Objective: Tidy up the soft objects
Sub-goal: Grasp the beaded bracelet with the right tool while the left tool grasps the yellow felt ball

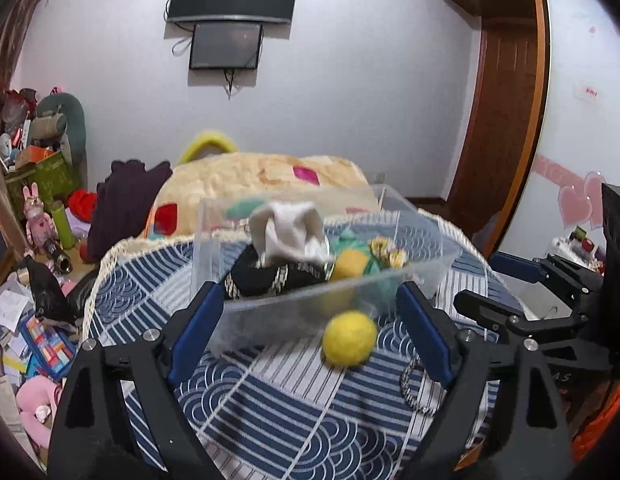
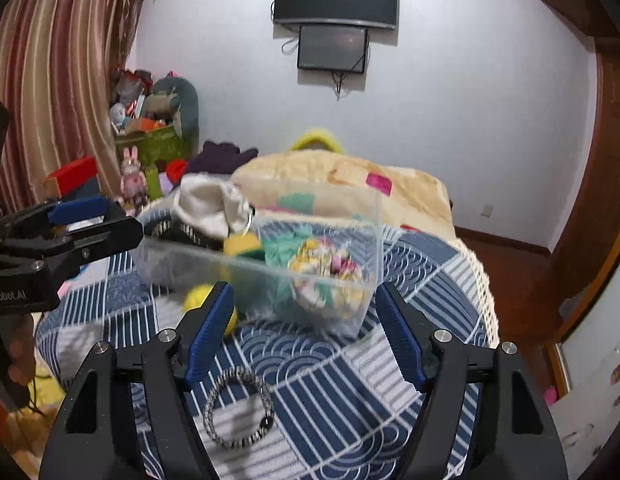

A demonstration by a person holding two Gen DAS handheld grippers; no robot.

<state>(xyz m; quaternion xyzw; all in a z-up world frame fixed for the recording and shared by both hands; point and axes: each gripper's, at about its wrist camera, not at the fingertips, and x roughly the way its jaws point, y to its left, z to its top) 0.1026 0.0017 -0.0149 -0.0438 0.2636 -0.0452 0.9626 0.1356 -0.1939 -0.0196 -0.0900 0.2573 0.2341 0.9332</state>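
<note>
The tabletop is carrying a clear bin filling with soft things. A yellow ball is lying outside it, touching its near wall, at 1 o'clock from the left hand-held gripper, the nearer one. Both it and the right hand-held gripper are gaping wide, holding nothing. A hair band is lying at the right one's 7 o'clock.
</note>
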